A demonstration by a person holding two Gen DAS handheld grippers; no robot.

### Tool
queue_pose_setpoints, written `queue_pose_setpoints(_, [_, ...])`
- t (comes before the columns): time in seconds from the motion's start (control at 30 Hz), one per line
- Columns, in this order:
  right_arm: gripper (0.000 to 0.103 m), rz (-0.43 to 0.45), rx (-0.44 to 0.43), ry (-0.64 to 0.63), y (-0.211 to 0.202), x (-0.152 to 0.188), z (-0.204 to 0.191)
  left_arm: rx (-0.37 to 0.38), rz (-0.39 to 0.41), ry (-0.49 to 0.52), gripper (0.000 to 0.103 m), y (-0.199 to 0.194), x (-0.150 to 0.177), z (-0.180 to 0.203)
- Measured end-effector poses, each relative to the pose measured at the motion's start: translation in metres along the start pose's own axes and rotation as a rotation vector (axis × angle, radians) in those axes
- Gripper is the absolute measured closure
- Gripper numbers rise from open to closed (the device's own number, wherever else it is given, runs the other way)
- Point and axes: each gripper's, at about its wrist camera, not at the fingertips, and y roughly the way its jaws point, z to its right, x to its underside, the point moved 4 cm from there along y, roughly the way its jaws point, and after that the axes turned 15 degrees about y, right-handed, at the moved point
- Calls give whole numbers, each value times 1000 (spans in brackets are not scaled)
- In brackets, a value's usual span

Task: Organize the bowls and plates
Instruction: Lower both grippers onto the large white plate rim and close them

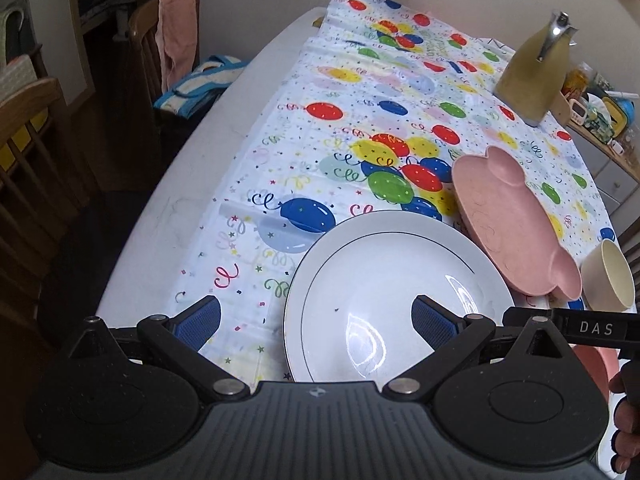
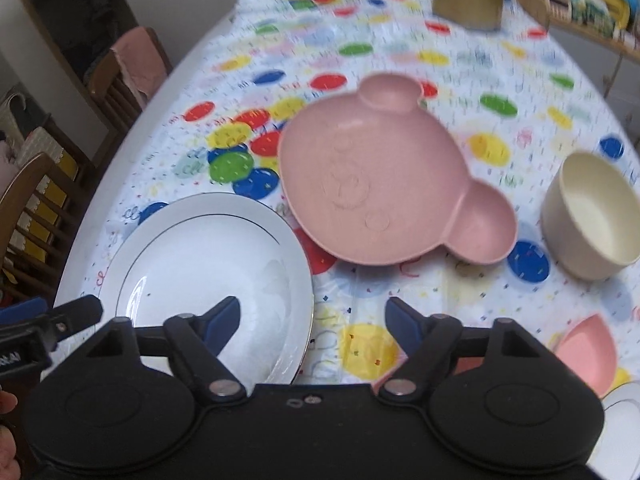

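A white plate with a thin dark ring [image 1: 396, 280] [image 2: 192, 264] lies on the balloon-print tablecloth near the front. My left gripper [image 1: 316, 318] is open over the plate's left rim, one blue pad off the plate and the other above its well. My right gripper [image 2: 314, 320] is open and straddles the plate's right rim; its pads touch nothing. A pink bear-shaped plate [image 1: 516, 220] [image 2: 380, 184] sits just behind the white one. To the right stands a cream bowl [image 1: 608, 276] [image 2: 592, 216]. A pink bowl [image 2: 588, 352] lies at the near right.
An olive jug [image 1: 532, 76] stands at the back of the table. Wooden chairs [image 1: 28, 152] line the left side, one draped with a pink cloth [image 1: 176, 32]. The table's white edge [image 1: 168, 208] curves along the left. A cluttered shelf [image 1: 596, 108] is at the right.
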Motion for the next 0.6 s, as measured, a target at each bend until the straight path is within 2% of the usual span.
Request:
queue_pose_setpoints(0.17, [35,-50,-1,35,17,-6,6,10,-54,-47,1,19,3,-8])
queue_pose_setpoints(0.23, [44,-69,-9,43,21,-8,6,21,-66,-69,2,24,5,-12])
queue_pose_setpoints(0.27, [46,-76,-13,47,23,-8,6,26,-69,-78,2,26,5,-14])
queue_pose_setpoints(0.47, [62,-106,-41,72,31,-13,8,51,-84,-97,23,34,4,-15])
queue_pose_setpoints(0.53, [66,-114,-50,74,33,-14,8,65,-96,-105,41,36,4,-15])
queue_pose_setpoints(0.6, [71,-118,-58,72,34,-14,9,76,-105,-110,53,39,5,-15])
